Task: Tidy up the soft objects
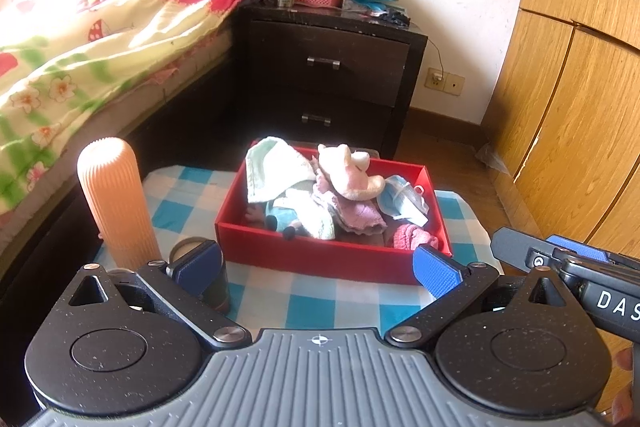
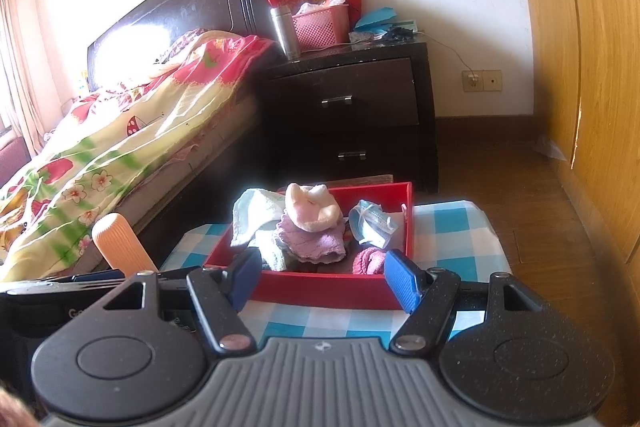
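Observation:
A red box [image 1: 320, 259] [image 2: 320, 291] stands on a blue-and-white checked cloth [image 1: 312, 307] [image 2: 452, 227]. It holds a pale green towel [image 1: 272, 167] [image 2: 252, 215], a pink-and-cream plush toy [image 1: 352, 171] [image 2: 312, 211], a lilac knitted cloth [image 1: 360, 215] [image 2: 316, 239], a face mask [image 1: 404, 203] [image 2: 372, 223] and a pink knit piece [image 1: 412, 239] [image 2: 368, 261]. My left gripper [image 1: 316, 267] hangs open just in front of the box, nothing between its blue pads. My right gripper [image 2: 324, 279] is open too, at the box's near wall, holding nothing.
A ribbed orange bottle [image 1: 116, 203] [image 2: 120, 243] and a dark jar [image 1: 212, 279] stand on the cloth at the left. A bed with a floral quilt [image 1: 80, 67] is on the left, a dark nightstand [image 1: 328, 75] behind, wooden wardrobe doors [image 1: 580, 87] on the right.

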